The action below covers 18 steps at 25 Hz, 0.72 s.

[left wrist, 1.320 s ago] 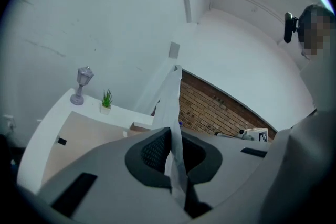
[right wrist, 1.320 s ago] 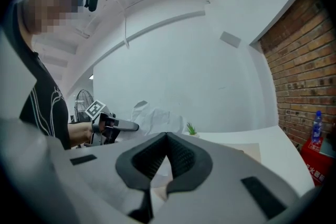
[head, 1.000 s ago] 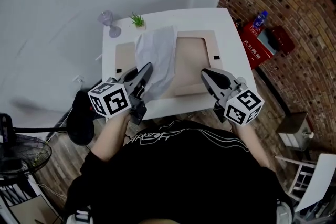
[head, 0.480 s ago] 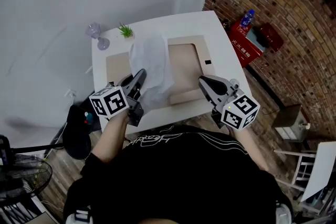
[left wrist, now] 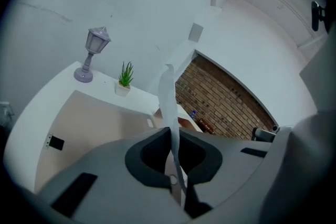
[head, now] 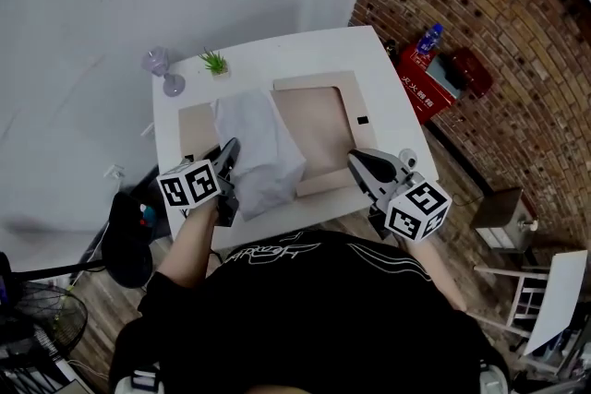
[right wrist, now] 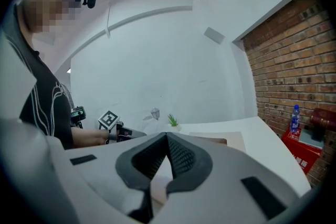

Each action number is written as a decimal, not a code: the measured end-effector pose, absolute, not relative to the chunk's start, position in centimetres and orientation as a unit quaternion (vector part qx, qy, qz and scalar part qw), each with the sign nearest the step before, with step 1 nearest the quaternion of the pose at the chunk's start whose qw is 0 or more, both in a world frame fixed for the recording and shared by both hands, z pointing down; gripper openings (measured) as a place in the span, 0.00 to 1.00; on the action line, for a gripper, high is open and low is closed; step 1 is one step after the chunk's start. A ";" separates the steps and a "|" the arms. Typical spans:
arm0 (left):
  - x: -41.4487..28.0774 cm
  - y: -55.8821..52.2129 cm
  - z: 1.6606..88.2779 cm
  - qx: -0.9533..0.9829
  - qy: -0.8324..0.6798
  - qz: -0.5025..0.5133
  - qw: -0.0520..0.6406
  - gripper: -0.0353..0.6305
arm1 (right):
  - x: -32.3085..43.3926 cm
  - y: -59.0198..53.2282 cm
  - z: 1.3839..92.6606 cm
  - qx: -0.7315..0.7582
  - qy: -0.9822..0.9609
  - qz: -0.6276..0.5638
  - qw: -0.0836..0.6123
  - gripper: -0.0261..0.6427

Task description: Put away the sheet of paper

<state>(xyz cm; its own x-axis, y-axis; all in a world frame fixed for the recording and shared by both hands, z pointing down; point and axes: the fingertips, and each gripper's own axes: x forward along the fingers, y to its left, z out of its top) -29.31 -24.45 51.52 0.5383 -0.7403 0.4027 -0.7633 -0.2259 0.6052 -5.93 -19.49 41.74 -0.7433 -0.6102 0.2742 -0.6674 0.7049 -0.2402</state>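
L gripper (head: 231, 150) is clamped on the sheet of paper (head: 254, 148) at its near-left edge. In the left gripper view the sheet runs edge-on btwn the pads and rises above them. The rest of it lies rumpled over the left part of the beige mat (head: 323, 120) on the white desk (head: 369, 60). R gripper (head: 358, 161) has its jaws together w/ nothing btwn them, by the mat's near-right edge, apart from the sheet. Small plant (head: 214, 62) & lamp (head: 159, 69) stand at the desk's far-left corner.
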 end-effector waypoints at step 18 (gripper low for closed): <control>-30.1 -27.8 58.4 0.751 -0.495 0.087 0.429 0.10 | -5.1 -19.9 43.0 0.362 -0.910 0.187 0.080 0.04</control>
<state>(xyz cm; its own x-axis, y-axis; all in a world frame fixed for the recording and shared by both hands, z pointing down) -30.09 -27.79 58.36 0.4956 -0.6682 0.5549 -0.8170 -0.1418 0.5590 -5.09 -19.87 42.97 -0.7250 -0.6290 0.2804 -0.6886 0.6679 -0.2823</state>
